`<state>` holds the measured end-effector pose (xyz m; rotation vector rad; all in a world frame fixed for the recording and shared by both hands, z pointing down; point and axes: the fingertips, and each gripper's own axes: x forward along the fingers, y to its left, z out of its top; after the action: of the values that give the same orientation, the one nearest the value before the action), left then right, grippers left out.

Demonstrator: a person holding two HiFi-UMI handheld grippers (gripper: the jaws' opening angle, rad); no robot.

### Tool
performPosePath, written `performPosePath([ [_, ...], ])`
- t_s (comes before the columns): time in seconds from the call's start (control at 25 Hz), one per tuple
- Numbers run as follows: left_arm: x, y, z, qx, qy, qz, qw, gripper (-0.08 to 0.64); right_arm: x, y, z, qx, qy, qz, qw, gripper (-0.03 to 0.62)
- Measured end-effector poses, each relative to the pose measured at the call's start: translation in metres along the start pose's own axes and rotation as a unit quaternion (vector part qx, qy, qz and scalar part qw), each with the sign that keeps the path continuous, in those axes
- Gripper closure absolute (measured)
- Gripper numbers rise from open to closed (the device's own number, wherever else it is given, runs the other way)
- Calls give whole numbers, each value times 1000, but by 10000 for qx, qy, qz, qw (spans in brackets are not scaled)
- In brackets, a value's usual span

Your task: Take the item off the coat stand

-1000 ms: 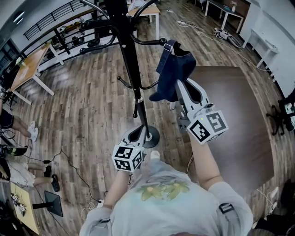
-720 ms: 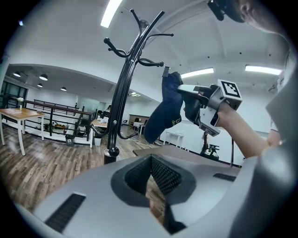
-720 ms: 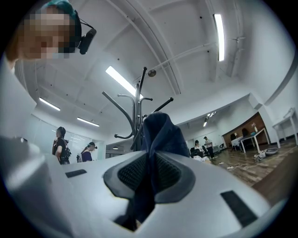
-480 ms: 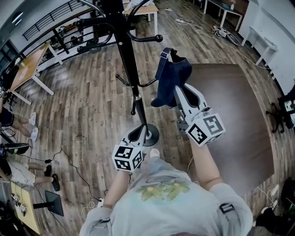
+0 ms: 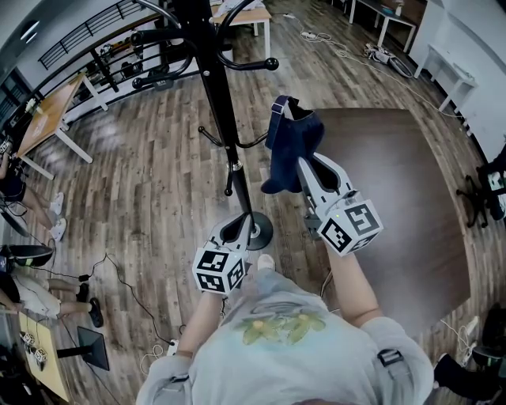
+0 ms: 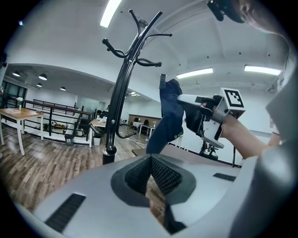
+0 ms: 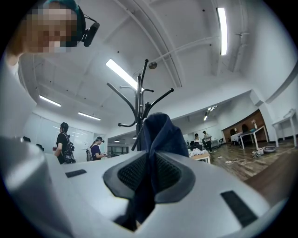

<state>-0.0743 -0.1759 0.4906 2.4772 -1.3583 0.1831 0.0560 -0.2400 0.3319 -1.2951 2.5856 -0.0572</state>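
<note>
A black coat stand rises from a round base on the wood floor. My right gripper is shut on a dark navy cloth item. The item hangs free in the air, just right of the stand's curved hook and not touching it. In the right gripper view the navy cloth is pinched between the pads, with the stand behind it. My left gripper is held low near the base, shut and empty. The left gripper view shows the stand and the item.
A large dark brown tabletop lies to the right of the stand. White-legged tables and a black railing stand at the back. Cables run over the floor at the left, near seated people.
The right gripper has drawn the navy item down and back toward me, away from the hook's end. The left gripper has stayed in place.
</note>
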Motion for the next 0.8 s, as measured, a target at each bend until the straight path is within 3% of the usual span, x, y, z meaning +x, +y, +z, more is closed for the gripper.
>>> performPosePath([
  [0.8,1,2,-4,-75,108,-55,9999,544,-15,2,-38,11,540,41,9985,537],
])
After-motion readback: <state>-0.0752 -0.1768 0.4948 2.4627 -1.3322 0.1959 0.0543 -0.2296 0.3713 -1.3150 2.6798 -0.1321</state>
